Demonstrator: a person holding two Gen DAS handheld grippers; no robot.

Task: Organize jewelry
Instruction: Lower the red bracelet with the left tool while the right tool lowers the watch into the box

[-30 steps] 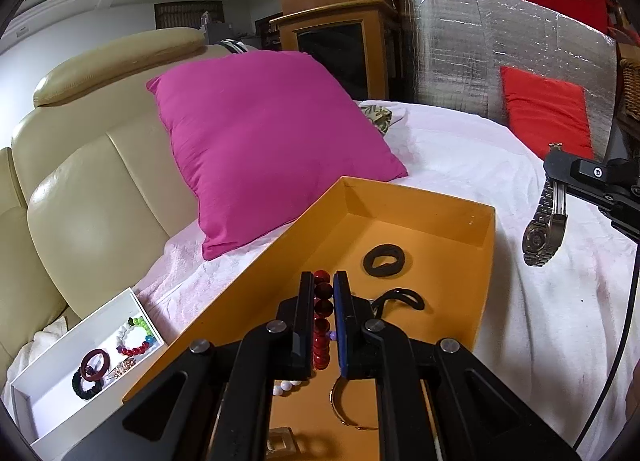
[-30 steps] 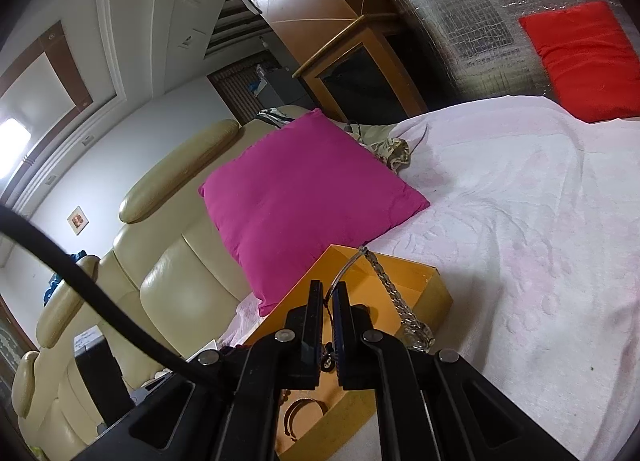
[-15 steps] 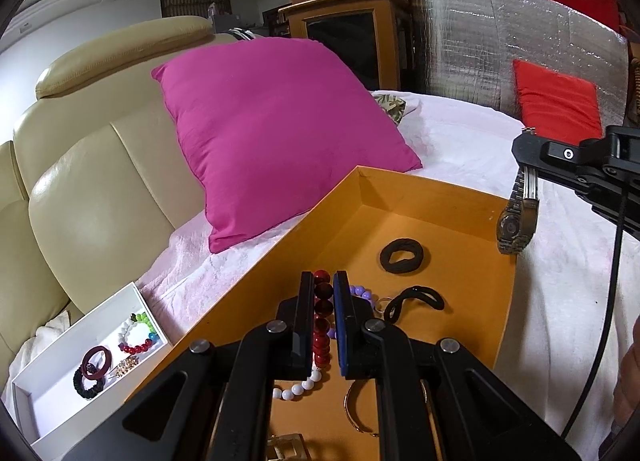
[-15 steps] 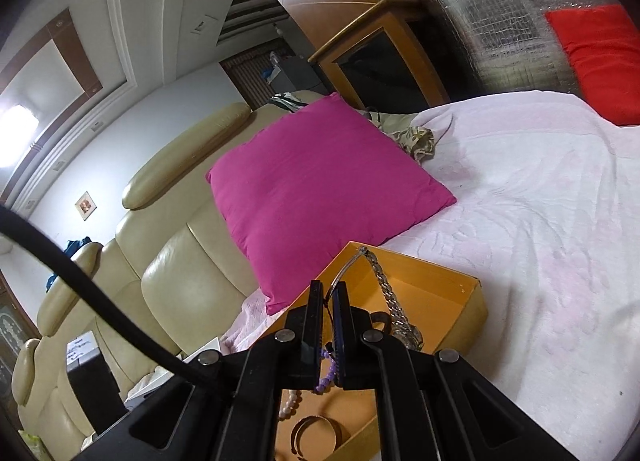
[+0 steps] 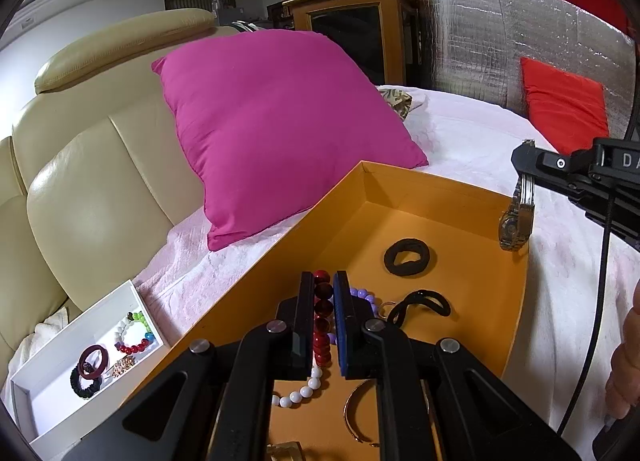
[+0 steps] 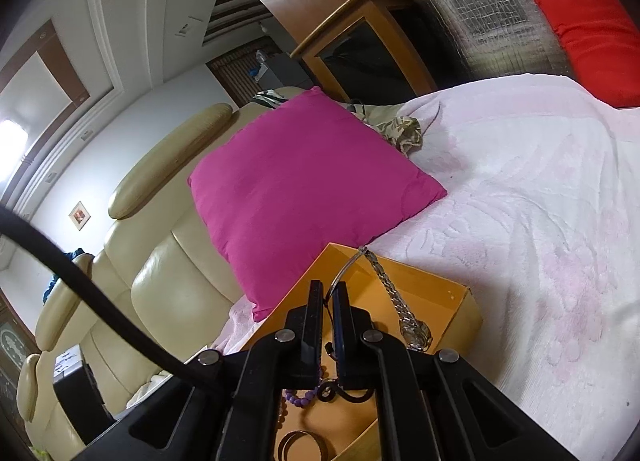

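Note:
My left gripper [image 5: 324, 281] is shut on a dark red bead bracelet [image 5: 322, 313] and holds it over the orange box [image 5: 452, 197]. In the box lie a black scrunchie [image 5: 408, 257], a black hair tie [image 5: 420, 305], purple beads [image 5: 362, 295], white beads [image 5: 300, 393] and a gold bangle [image 5: 352, 413]. My right gripper [image 6: 328, 293] is shut on the band of a silver watch [image 6: 416, 331], which hangs over the box's right rim; the watch also shows in the left wrist view [image 5: 516, 221]. The box [image 6: 440, 293] shows below the right gripper.
A white tray [image 5: 48, 381] at the lower left holds a maroon ring, a black scrunchie and coloured bead bracelets [image 5: 136, 333]. A magenta pillow [image 5: 272, 121] leans on the cream sofa [image 5: 92, 181]. A white-pink cloth [image 6: 540, 221] covers the surface. A red cushion [image 5: 564, 109] lies far right.
My right gripper has carried the watch left, from beside the box to over its right rim. My left gripper keeps the red bracelet and has shifted slightly over the box.

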